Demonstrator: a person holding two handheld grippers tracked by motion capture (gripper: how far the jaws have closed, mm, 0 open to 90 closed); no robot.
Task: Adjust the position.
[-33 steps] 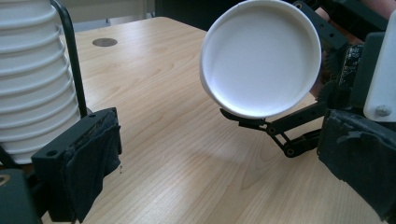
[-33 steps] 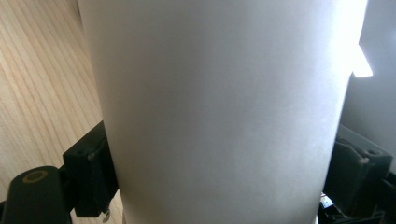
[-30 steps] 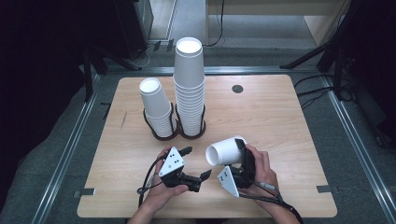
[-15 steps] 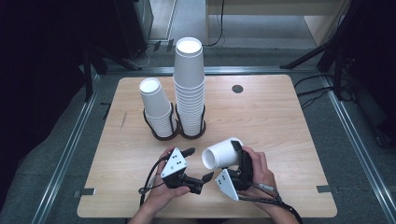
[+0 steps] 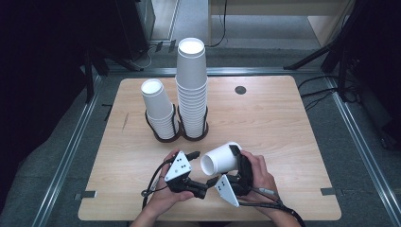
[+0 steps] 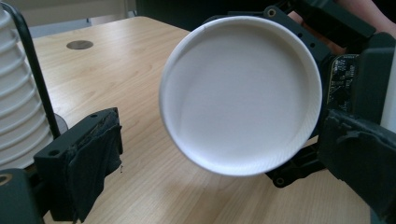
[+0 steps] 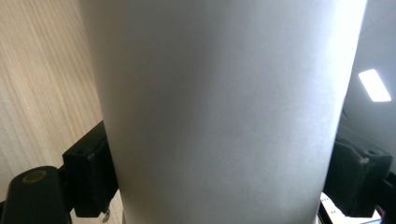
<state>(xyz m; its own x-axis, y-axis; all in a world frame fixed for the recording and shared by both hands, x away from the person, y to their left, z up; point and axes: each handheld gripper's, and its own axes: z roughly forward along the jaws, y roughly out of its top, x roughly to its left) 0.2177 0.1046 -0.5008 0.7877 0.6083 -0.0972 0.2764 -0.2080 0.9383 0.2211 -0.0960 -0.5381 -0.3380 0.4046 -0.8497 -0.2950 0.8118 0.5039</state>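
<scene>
Gripping white cup (image 5: pixel 221 159), right gripper (image 5: pixel 236 163) jaws half-hidden; left gripper (image 6: pixel 219 154) jaws wide

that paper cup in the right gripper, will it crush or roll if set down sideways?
The cup looks thin-walled and empty, so probably light and easily dented. The right hand-held gripper clamps its sides without visible buckling. It is round and tapered, so on its side it would likely roll in a curve.

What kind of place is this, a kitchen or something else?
Probably a lab or recording bench, not a kitchen: a bare light wooden table framed by metal floor rails, two stacks of white paper cups in black wire holders, dark equipment stands around.
</scene>
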